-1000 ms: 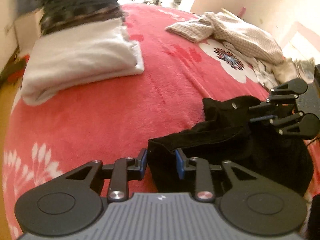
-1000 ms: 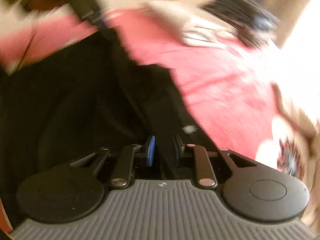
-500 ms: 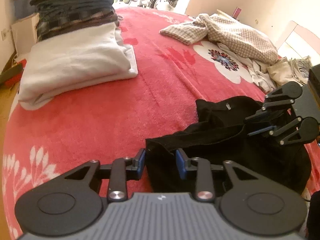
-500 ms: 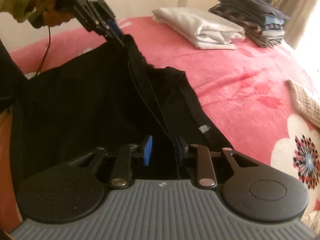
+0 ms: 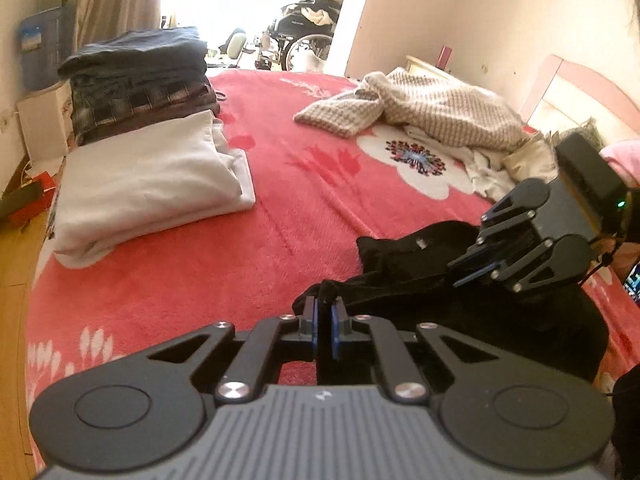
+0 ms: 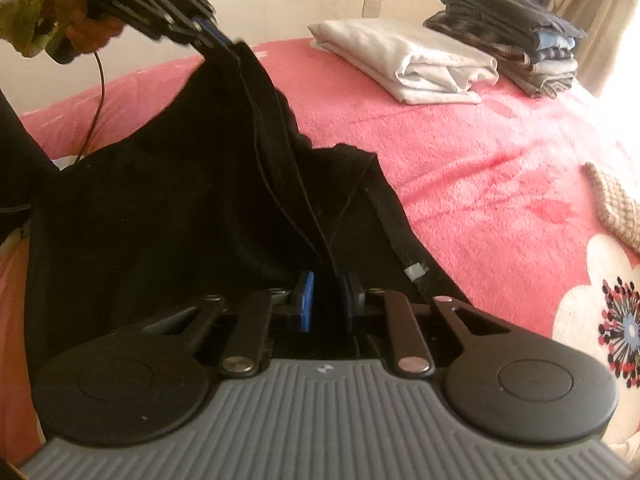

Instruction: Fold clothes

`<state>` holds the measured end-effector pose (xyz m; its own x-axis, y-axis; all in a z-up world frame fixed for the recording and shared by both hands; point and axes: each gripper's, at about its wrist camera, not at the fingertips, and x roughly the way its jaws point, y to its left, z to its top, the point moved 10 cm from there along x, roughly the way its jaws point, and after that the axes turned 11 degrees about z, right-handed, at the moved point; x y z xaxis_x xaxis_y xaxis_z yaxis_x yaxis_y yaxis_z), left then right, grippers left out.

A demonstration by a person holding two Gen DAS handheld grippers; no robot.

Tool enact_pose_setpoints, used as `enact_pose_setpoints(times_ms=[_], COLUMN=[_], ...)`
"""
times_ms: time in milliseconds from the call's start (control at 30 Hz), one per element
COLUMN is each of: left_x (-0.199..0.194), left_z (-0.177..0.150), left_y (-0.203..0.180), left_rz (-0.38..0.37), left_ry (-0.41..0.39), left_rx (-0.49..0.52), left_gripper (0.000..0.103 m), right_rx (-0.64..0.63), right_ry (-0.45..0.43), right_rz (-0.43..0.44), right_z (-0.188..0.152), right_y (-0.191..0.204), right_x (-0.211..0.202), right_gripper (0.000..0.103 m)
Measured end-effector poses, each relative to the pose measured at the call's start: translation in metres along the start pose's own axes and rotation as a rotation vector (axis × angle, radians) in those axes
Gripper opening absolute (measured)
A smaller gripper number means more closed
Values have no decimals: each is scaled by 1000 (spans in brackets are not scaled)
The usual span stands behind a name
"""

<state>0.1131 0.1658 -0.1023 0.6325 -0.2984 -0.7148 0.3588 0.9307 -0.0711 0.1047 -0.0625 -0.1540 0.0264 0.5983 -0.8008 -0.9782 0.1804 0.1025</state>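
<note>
Black garment [image 5: 460, 312], L tool [image 5: 324, 316] clamped, R tool [image 6: 328, 300] closing

On the bed [image 5: 248, 264], the black cloth [image 5: 500, 320] lies near the front, at the right in the left wrist view. The left gripper [image 5: 324, 320] is at its near corner and the right gripper [image 5: 472, 276] is further right on it. Far back on the left is a folded white sheet [image 5: 152, 184], with a pile of folded clothes [image 5: 136, 80] behind it. Back on the right lie loose clothes [image 5: 420, 108]

one black garment [image 5: 460, 312], two tools (both gripping it), two folded stacks
</note>
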Motion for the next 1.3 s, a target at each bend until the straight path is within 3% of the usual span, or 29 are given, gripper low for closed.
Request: enact_pose_setpoints(times_ms=[267, 400, 533, 833, 1300], left_x=[3, 6, 7, 4, 7], left_z=[-2, -6, -7, -7, -7], left_y=[1, 2, 5, 4, 6], left_rz=[14, 22, 25, 32, 25], left_ry=[13, 22, 25, 17, 28], left_rx=[-4, -4, -16, -16, -37], left_gripper=[7, 8, 8, 8, 9], right_rx=[15, -7, -19, -23, 56], right_ry=[9, -4, -31, -55, 3], right_rz=[24, 7, -26, -41, 4], right_z=[1, 3, 5, 5, -8], right_y=[-5, -2, 0, 6, -1], right_x=[10, 5, -6, -15, -5], right_gripper=[20, 5, 1, 1, 6])
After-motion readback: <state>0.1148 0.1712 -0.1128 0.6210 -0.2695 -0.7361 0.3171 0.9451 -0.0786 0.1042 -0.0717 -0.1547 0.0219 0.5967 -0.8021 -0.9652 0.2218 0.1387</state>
